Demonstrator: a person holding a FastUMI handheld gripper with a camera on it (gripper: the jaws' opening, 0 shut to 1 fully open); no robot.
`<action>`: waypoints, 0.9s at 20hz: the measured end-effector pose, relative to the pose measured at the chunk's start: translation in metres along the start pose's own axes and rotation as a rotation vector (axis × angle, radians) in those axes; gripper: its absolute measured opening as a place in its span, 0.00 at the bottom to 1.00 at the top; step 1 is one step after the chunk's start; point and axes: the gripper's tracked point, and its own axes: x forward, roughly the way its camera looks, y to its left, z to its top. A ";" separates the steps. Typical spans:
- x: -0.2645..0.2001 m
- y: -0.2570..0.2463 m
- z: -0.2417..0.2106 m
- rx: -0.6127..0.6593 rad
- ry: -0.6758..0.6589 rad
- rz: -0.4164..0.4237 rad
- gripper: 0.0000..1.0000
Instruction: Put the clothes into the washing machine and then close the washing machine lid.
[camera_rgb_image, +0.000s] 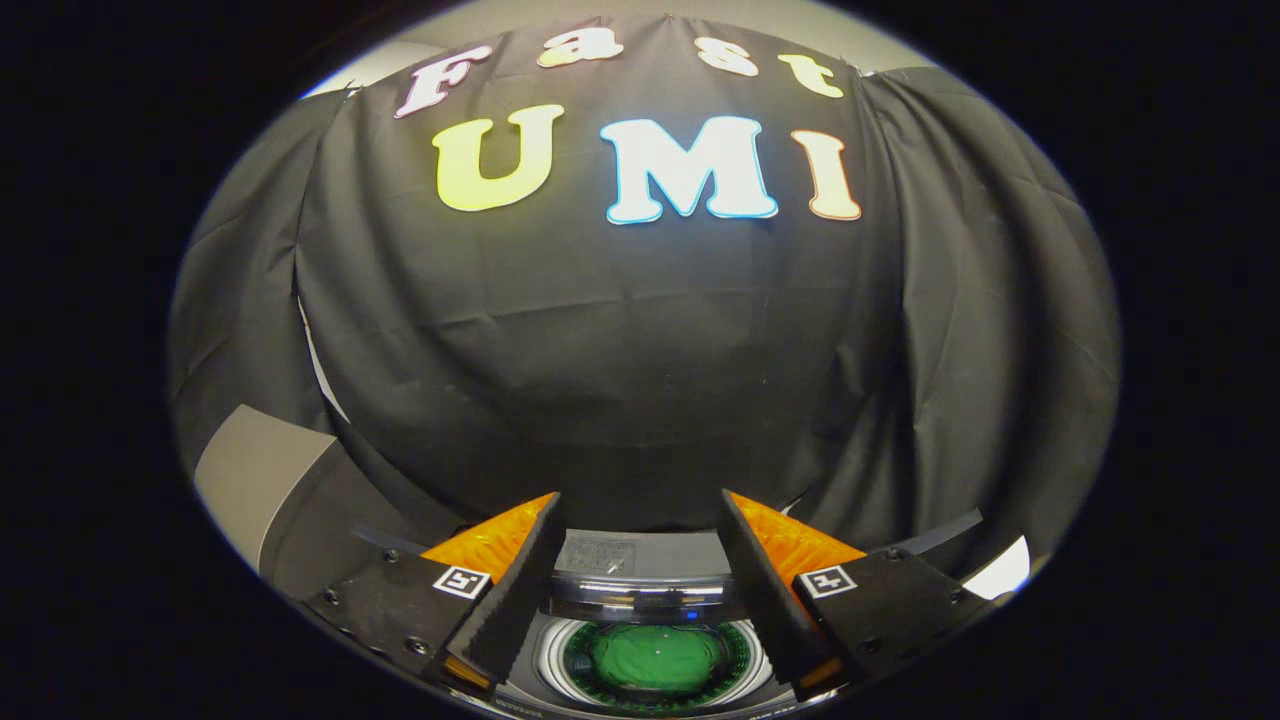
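Note:
My gripper (640, 520) hangs above the washing machine (640, 560) with its orange-and-black fingers (505, 560) spread wide and nothing between them. Below and between the fingers lies the machine's round drum opening, and a green piece of clothing (650, 655) sits inside the drum. The lid (640, 598) stands raised at the back of the opening, seen edge-on as a dark glossy band with a grey panel behind it.
The booth's black cloth wall (640, 350) hangs close behind the machine. A grey surface (255, 475) shows off to the left of the fingers, and a bright white patch (1000, 570) to the right.

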 end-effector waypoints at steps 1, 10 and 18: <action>-0.003 0.001 0.000 0.000 -0.004 -0.001 0.96; -0.047 0.003 -0.066 0.088 -0.070 -0.014 0.96; -0.094 0.013 -0.166 -0.020 -0.048 -0.024 0.96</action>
